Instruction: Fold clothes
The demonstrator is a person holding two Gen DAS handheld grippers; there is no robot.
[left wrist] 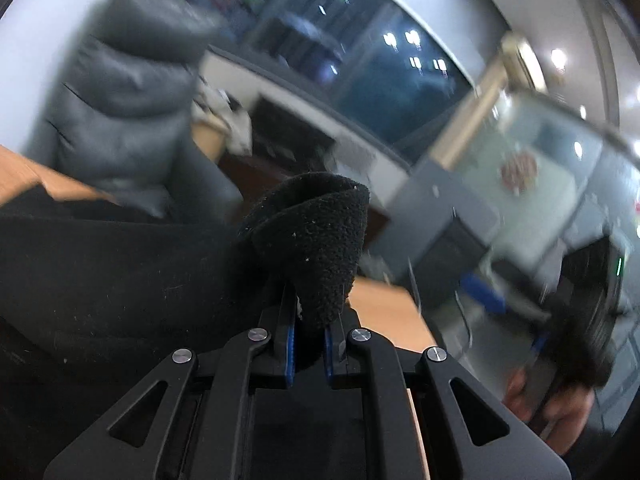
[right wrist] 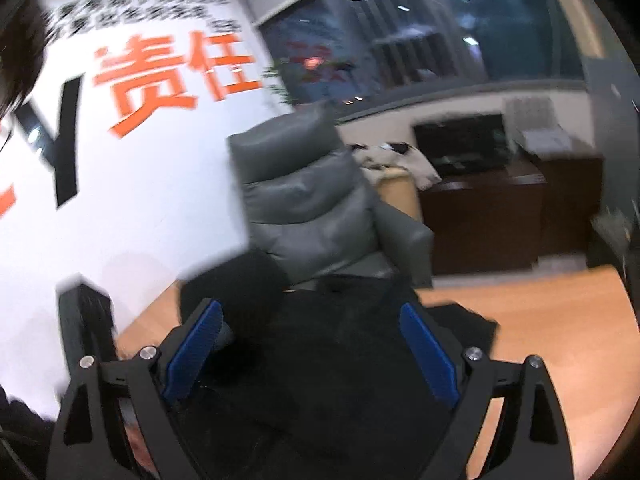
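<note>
Two grippers in my hands right now. My left gripper [left wrist: 311, 344] has its blue pads [left wrist: 291, 344] pinched tight on a fold of the black garment [left wrist: 120, 280], and that pinched bit of fuzzy black fabric sticks up past the fingertips like a little cone. The rest of the garment trails off to the left of that view and covers most of the wooden tabletop [left wrist: 384, 312] there, with only a bare wedge of wood showing to the right of the fingers.

My right gripper [right wrist: 316, 344] is spread wide with nothing between its blue pads [right wrist: 428, 356]. It's hovering over the same black garment [right wrist: 320, 380], which lies across the tabletop [right wrist: 560, 320] under it and reaches toward the far edge; can't tell if the fingertips touch the cloth.

Past the far edge sits a grey leather armchair [right wrist: 316, 200], with a white wall carrying big orange lettering [right wrist: 172, 76] beside it and a dark wooden cabinet [right wrist: 500, 216] off to the right. Both views are pretty blurry.
</note>
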